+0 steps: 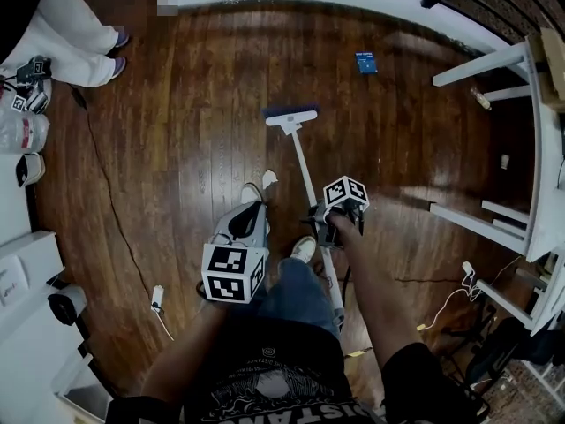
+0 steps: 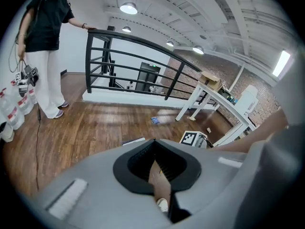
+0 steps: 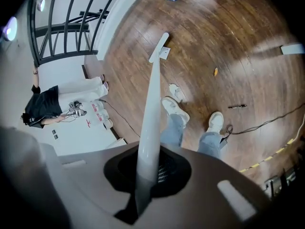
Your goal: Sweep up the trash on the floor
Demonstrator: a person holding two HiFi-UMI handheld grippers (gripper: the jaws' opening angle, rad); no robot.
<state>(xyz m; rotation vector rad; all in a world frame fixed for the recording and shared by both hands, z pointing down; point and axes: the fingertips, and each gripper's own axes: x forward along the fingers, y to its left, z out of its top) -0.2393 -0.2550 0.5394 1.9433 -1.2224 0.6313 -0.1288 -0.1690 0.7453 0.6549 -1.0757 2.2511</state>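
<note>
A broom with a white handle (image 1: 305,166) and a blue-bristled head (image 1: 290,113) stands slanted on the wood floor ahead of my feet. My right gripper (image 1: 322,222) is shut on the handle (image 3: 151,109) about halfway up. A crumpled white paper scrap (image 1: 269,179) lies just left of the handle, near my shoe (image 3: 174,108). A blue packet (image 1: 365,63) lies farther off, beyond the broom head. My left gripper (image 1: 256,206) hangs over my left shoe; its jaws stand slightly apart and only floor shows through the gap (image 2: 159,185).
White table legs (image 1: 481,64) and shelving line the right side, with small bits (image 1: 504,161) beside them. A person in white trousers (image 1: 71,34) stands at the far left by a black railing (image 2: 124,66). Cables (image 1: 106,184) and a pen (image 3: 237,106) lie on the floor.
</note>
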